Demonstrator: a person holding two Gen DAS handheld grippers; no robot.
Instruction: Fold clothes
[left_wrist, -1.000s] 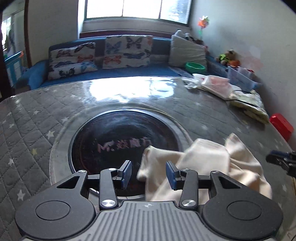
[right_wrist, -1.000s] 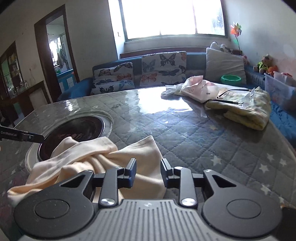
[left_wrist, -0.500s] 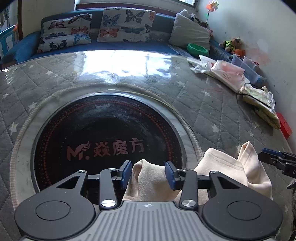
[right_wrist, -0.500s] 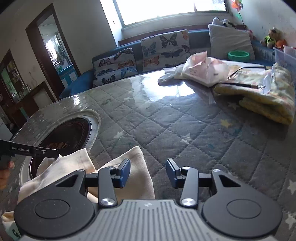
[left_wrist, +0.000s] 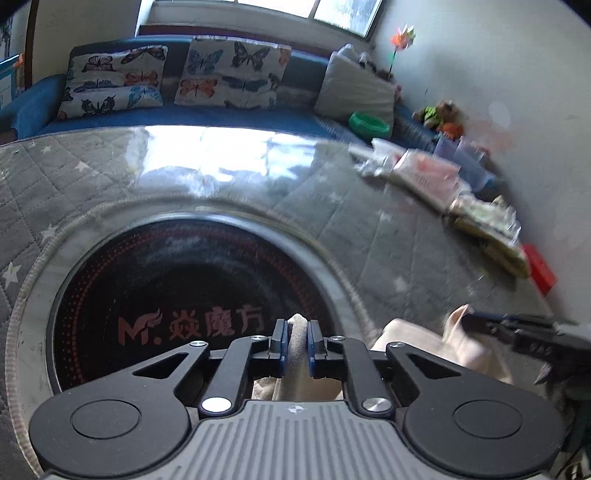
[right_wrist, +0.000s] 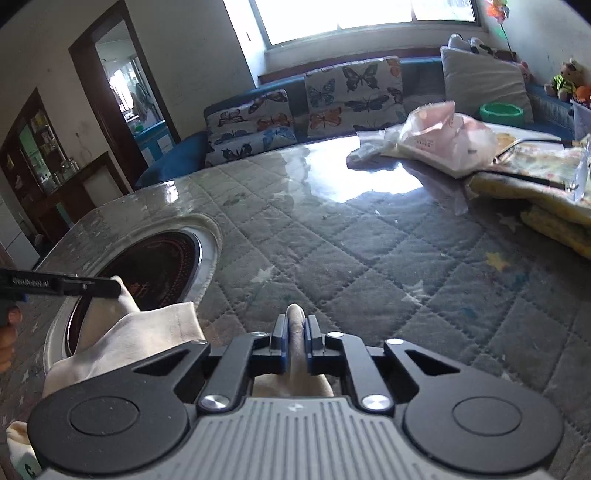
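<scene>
Cream garment (left_wrist: 413, 347) pinched (bunched) in left hand-held gripper (left_wrist: 295, 341), right hand-held gripper (right_wrist: 295, 338)

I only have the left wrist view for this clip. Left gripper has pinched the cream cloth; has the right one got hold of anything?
Observer: Yes, the right gripper is shut on a fold of the same cream garment.
Operator: What's beyond it?
Observer: Bare quilted table cover, then a yellow blanket at the far right.
Operator: Any person visible?
Observer: Just fingers at the left edge, behind the left gripper.
</scene>
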